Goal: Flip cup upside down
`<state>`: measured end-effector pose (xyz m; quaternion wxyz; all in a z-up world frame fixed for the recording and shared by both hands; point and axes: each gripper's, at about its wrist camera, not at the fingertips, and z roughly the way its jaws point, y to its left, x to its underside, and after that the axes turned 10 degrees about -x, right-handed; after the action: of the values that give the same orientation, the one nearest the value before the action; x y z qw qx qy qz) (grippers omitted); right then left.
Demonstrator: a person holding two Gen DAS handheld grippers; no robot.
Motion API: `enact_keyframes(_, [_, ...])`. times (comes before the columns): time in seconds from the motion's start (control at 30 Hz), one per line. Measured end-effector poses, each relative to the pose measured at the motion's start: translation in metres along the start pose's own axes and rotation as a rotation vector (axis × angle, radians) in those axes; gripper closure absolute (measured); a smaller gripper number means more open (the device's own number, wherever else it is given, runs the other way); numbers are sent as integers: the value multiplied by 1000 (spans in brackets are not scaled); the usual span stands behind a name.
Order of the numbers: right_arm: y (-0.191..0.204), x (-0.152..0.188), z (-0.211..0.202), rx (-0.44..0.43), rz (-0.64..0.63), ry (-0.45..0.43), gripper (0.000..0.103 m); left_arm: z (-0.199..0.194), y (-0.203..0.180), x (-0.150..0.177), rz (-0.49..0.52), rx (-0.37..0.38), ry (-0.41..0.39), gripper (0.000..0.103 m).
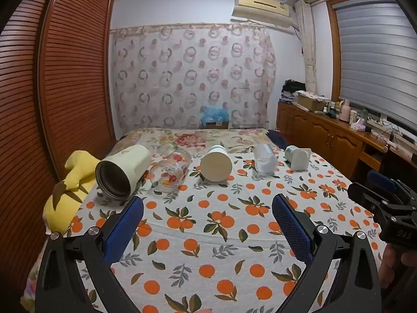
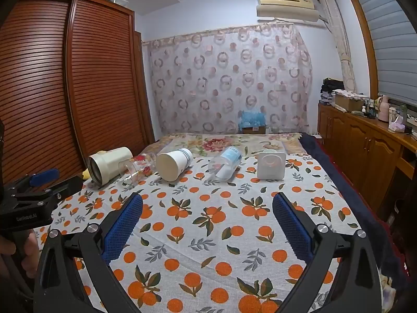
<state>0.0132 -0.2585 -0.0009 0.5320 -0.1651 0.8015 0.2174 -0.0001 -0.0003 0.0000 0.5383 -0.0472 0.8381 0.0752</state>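
Observation:
Several cups lie on their sides in a row across the bed. From the left: a cream tumbler [image 1: 122, 170] [image 2: 109, 165] with its dark mouth toward me, a clear glass with red flowers [image 1: 170, 170] [image 2: 136, 168], a white cup [image 1: 216, 165] [image 2: 173, 164] with its base toward me, a clear plastic cup [image 1: 264, 160] [image 2: 225, 164], and a square white cup [image 1: 298, 157] [image 2: 271, 165]. My left gripper [image 1: 207, 224] is open and empty, short of the row. My right gripper [image 2: 207, 224] is open and empty too, also short of the row.
The bed carries an orange-print cloth [image 1: 208, 247]. A yellow plush toy [image 1: 70, 190] lies at its left edge beside a slatted wooden wardrobe [image 1: 65, 78]. A wooden cabinet [image 1: 325, 133] with clutter runs along the right. A box with blue plastic [image 1: 215, 118] sits beyond the bed.

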Motion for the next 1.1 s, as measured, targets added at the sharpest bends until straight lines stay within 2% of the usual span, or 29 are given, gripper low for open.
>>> enact_keyframes(1.1, [1,0,-1,-2,2,-4,3,0,0,0,-7,1,-10,8])
